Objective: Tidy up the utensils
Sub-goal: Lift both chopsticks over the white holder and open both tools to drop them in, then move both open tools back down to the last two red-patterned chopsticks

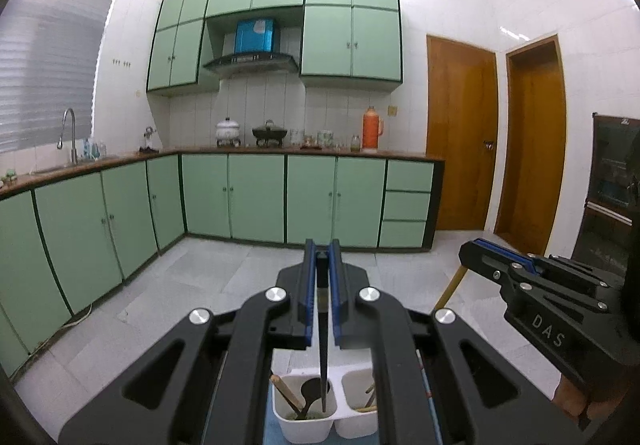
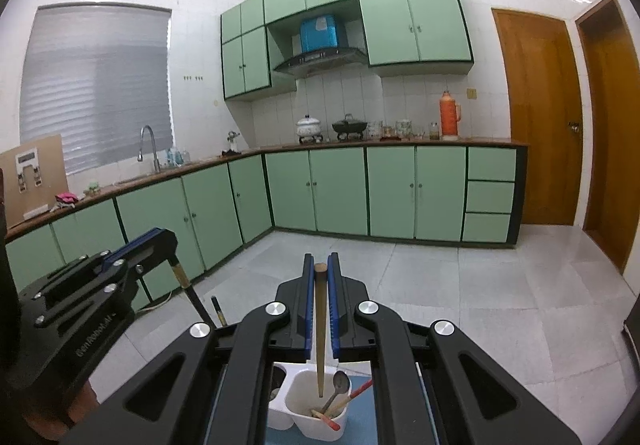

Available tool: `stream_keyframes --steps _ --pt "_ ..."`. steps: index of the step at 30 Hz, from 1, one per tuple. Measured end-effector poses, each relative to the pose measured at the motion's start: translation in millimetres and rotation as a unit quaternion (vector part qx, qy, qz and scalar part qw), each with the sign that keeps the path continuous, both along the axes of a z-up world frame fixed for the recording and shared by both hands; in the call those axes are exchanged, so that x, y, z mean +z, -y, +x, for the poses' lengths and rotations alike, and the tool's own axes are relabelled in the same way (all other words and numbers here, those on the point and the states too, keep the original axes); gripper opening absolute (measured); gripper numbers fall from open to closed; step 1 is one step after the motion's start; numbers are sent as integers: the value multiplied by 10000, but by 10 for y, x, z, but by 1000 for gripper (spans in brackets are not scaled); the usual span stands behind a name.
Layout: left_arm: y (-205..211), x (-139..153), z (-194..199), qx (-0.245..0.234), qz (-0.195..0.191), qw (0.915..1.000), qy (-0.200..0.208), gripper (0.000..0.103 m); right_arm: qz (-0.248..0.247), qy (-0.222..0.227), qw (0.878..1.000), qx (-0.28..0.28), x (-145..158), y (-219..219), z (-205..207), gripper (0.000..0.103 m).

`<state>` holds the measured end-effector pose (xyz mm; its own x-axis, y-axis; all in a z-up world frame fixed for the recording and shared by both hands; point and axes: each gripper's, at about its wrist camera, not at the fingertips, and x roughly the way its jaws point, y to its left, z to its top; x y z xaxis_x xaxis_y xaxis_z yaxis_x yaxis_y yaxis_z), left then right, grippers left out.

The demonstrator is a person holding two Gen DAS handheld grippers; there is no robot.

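both tools loaded, both over the white two-compartment holder [image 1: 308, 433]. left tool [image 1: 322, 257] is closed on a black chopstick [image 1: 322, 345]; its tip hangs down into the holder's left compartment, next to a dark ladle [image 1: 310, 391] and a wooden-handled piece [image 1: 286, 391]. can't tell if the tip touches bottom. right tool [image 2: 320, 265] is clamped on a tan wooden chopstick [image 2: 319, 333], tip pointing into the near compartment [image 2: 320, 427] in its own view, where a metal spoon [image 2: 338, 389] and a red-handled utensil [image 2: 352, 393] already lean.

progress, my read: late stage. both compartments already carry several utensils, and these two sticks are the ones in hand, aligned for a drop. what's left looks like lower a bit, open, pull up. a second dark stick [image 2: 219, 311] shows past the left tool in the right view; can't tell if it's held or standing in the holder.

clearance: the two tools sit side by side, close, so lifting straight up is safer than swinging sideways. holder rims are narrow and the leaning handles crowd the openings; a tilted release could knock the spoon or hang on the divider. floor beyond is open tile, cabinets well apart. holder sits on a blue surface [image 2: 360, 429]; its edges are hidden.
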<state>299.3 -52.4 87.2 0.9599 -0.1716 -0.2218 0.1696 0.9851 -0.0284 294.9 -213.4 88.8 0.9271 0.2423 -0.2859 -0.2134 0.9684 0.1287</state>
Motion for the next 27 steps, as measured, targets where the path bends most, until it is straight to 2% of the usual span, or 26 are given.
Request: stream_keyframes --steps 10,12,13,14,15,17,22,23,25,27 --pt "-131 -435 239 -62 52 9974 -719 6 -179 -531 9982 191 -423 -122 138 7" --pt "-164 -496 220 -67 64 9968 -792 8 -163 -563 9982 160 -458 -98 86 12" --pt "-180 -511 199 -72 80 9967 -808 12 -156 -549 9983 122 -460 -77 72 15" --pt "-185 -522 177 -84 86 9967 -807 15 -147 -502 9986 23 -460 -43 30 25" --pt "-201 -516 144 -88 91 9968 -794 24 -142 -452 9989 -59 -458 -9 -7 37" --pt "-275 -470 -12 -111 48 9978 -655 30 -91 -256 9992 -291 -446 83 -163 46" --pt "-431 -413 -423 -49 -114 9993 -351 55 79 -127 9979 -630 -498 319 -546 57" --pt "-453 -433 -545 -37 -76 9994 -326 58 96 -130 9977 -652 -520 351 -589 60" --pt "-479 -480 -712 25 9 9996 -291 71 98 -147 9973 -712 -591 405 -757 64" --pt "-503 -573 -919 63 101 9995 -304 78 119 -220 9968 -759 -691 428 -940 71"
